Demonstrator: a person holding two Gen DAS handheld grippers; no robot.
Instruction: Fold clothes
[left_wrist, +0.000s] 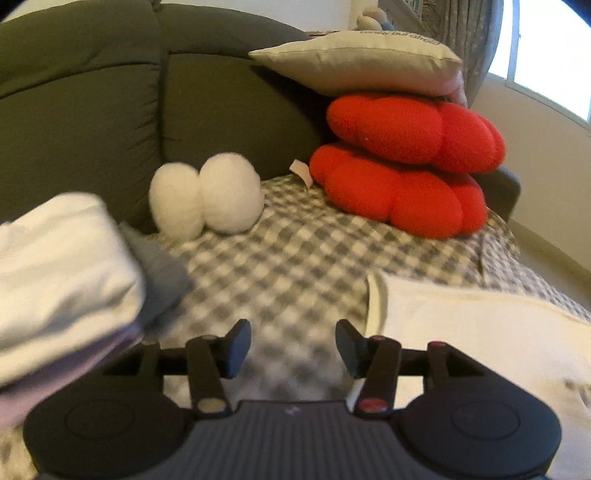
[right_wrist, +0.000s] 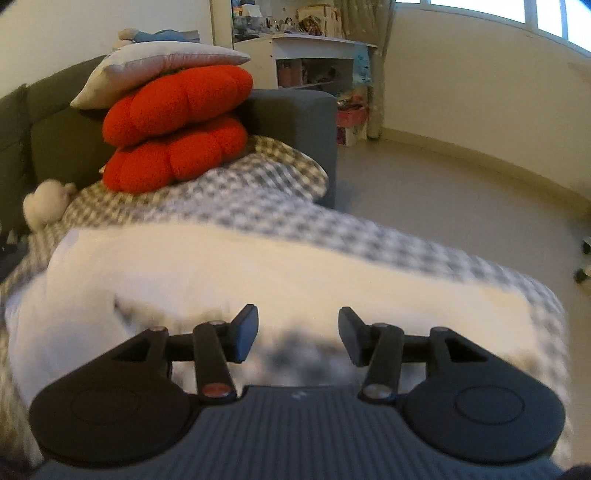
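A cream-white garment lies flat on the grey-and-white checked blanket that covers the sofa seat. In the left wrist view the same garment shows at the lower right, with its edge near the right finger. My left gripper is open above the bare blanket, with nothing between its fingers. My right gripper is open over the garment's near part, and nothing sits between its pads. A stack of folded clothes, white on top with grey and lilac below, stands at the left.
Two red puffy cushions with a grey pillow on top are piled at the back right against the dark sofa. A white fluffy toy sits by the backrest. Beyond the sofa arm are bare floor and white shelves.
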